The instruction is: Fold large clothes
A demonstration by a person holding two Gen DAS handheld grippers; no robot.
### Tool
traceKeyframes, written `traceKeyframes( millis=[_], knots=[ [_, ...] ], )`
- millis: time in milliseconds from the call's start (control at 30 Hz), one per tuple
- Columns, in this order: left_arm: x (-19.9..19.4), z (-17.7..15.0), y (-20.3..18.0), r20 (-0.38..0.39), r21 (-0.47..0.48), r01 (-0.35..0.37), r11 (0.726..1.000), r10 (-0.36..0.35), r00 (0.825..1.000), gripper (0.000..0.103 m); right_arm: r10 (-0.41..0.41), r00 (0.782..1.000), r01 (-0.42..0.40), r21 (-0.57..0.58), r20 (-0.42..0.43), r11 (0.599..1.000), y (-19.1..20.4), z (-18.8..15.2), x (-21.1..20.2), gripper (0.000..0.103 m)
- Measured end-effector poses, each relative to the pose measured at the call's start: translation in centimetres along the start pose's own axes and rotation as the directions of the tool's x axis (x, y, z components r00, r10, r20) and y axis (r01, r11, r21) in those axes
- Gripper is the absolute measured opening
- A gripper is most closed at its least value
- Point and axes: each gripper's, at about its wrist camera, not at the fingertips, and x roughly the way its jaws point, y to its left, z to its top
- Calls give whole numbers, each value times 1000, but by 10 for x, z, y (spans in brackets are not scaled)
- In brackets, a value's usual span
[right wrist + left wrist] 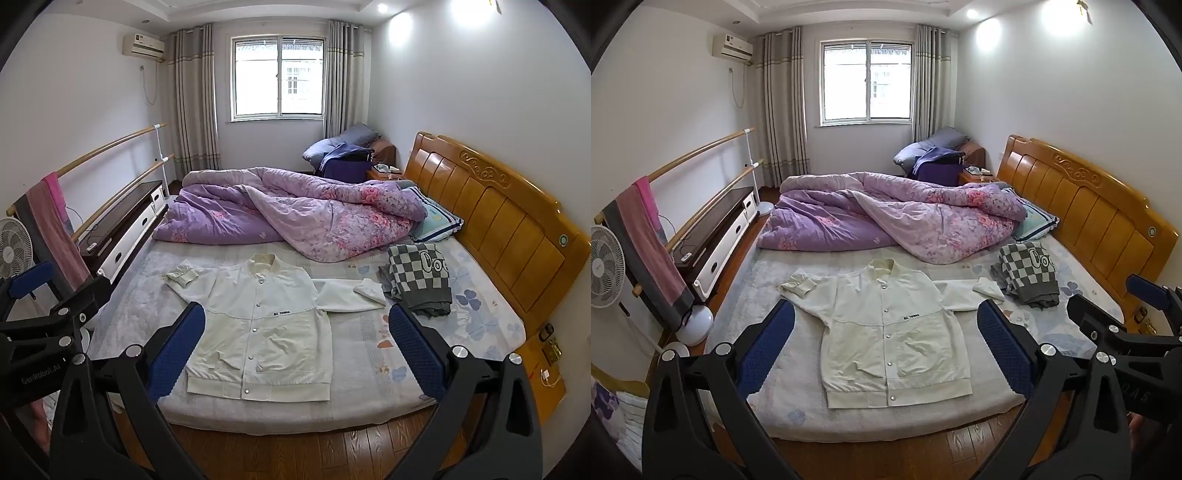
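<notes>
1. Left gripper (886, 321) hangs in the air off the foot-side edge of the bed, jaws spread wide, nothing between the blue pads (777, 339). No contact with any cloth.
2. Right gripper (297, 323) hangs at about the same height just beside it, jaws equally wide apart, empty too. Each shows at the edge of the other's view, so the pair sits close together.
3. Straight ahead of both: the jacket (890, 332), white, snapped shut down the front, lying flat and face up on the near part of the bed (1082, 317), hem toward the grippers, collar away from them.
4. Sleeves: the left-hand one is bent back on itself near the cuff (798, 286); the right-hand one runs straight out sideways, its cuff near or touching a checked garment (1028, 275) bunched beside it, I can't tell which.
5. Farther back, a purple quilt (894, 218) is heaped across the far half of the bed, well apart from the jacket.
6. Progress, as I read it: the jacket is laid out and smoothed, but no fold shows. Body at full width, hem not brought up.
7. Left to do, by my judgement: both sleeves in across the chest, sides in, then hem up to collar. The checked garment looks unfolded as well.
</notes>
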Motion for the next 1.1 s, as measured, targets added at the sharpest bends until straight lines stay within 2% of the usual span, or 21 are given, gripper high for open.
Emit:
traceKeyframes(
  millis=[1100],
  knots=[
    [17,0,17,3,1,5,1000,-5,1000,98,-19,999,19,9,-39,1000,16,2,27,96]
  ],
)
